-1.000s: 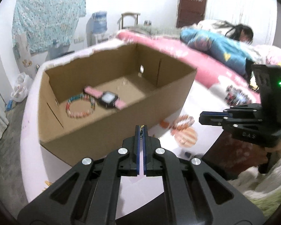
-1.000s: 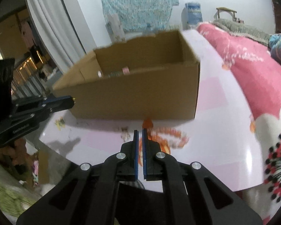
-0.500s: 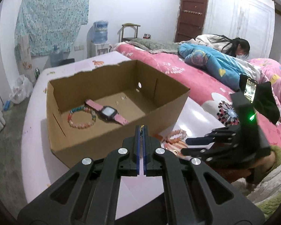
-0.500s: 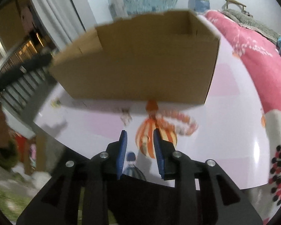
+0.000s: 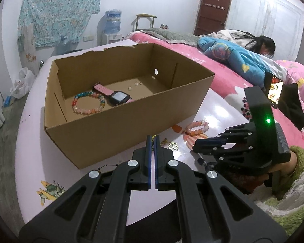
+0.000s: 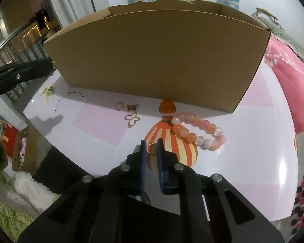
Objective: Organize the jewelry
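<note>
An open cardboard box (image 5: 131, 125) (image 6: 152, 56) stands on the pale pink table (image 6: 243, 178). Inside lie a multicoloured bead bracelet (image 5: 89, 105) and a pink watch (image 5: 115, 96). In front of the box lie a pink-orange bead bracelet (image 6: 198, 133) (image 5: 196, 128), two butterfly charms (image 6: 132, 119), a small ring (image 6: 119, 105) and a thin chain (image 6: 71, 96). My right gripper (image 6: 151, 141) (image 5: 194, 147) is low over the table, jaws closing around a small gold ring (image 6: 151, 148), a sliver of gap still showing. My left gripper (image 5: 153, 139) is shut on a tiny gold piece before the box's front wall.
A person in blue (image 5: 233, 54) lies on the pink bed beyond the table, next to a lit phone (image 5: 274, 89). The table's near edge drops to a green rug (image 6: 6, 218) and a paper bag (image 6: 24, 147) on the floor.
My right gripper opened, sank to the table in front of the box and now narrows around the gold ring. The left gripper dipped slightly, staying shut.
</note>
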Tool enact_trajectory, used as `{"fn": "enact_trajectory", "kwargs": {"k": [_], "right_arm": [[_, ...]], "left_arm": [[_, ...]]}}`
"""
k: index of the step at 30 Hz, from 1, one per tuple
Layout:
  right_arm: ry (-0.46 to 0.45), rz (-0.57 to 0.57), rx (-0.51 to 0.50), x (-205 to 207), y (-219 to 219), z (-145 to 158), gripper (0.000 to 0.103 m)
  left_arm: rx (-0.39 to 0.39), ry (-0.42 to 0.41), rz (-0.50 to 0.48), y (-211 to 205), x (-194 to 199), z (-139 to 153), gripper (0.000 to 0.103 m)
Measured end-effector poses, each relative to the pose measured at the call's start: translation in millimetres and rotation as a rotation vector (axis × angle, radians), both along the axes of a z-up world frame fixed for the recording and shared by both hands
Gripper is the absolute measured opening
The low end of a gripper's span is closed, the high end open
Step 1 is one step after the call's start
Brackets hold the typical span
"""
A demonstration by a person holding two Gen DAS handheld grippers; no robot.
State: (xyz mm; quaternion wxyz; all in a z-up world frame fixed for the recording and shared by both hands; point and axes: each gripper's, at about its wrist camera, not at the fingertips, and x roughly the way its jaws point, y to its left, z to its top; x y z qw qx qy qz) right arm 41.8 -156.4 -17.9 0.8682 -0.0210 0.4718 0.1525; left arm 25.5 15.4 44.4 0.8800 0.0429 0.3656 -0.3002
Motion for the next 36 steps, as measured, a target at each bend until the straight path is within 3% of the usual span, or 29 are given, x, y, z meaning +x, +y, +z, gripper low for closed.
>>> {"fn": "enact_trajectory", "kwargs": {"k": [4,5,13,18,23,36], "right_arm": [[-0.008,0.002,-0.004,1,1,-1,0.01],[-0.013,-0.001,0.007,1,1,0,0.004],[-0.018,-0.023,0.04,-4,-8,5,0.003],[-0.026,-0.019,0.045,-8,-13,13,0.003],[-0.023,-0.013,0.003,-7,-11,11,0.015],[0.015,0.056,-0.037,5,0,2,0.011]], "left_arm": [[-0.002,0.008,0.013,5,1,-3,0.002],[-0.003,0.009,0.015,7,1,-3,0.002],[-0.012,-0.006,0.031,14,1,5,0.002],[-0.01,-0.01,0.029,14,0,6,0.002],[-0.013,-0.007,0.028,14,0,5,0.002],[-0.017,0.015,0.042,17,1,-1,0.002]]}}
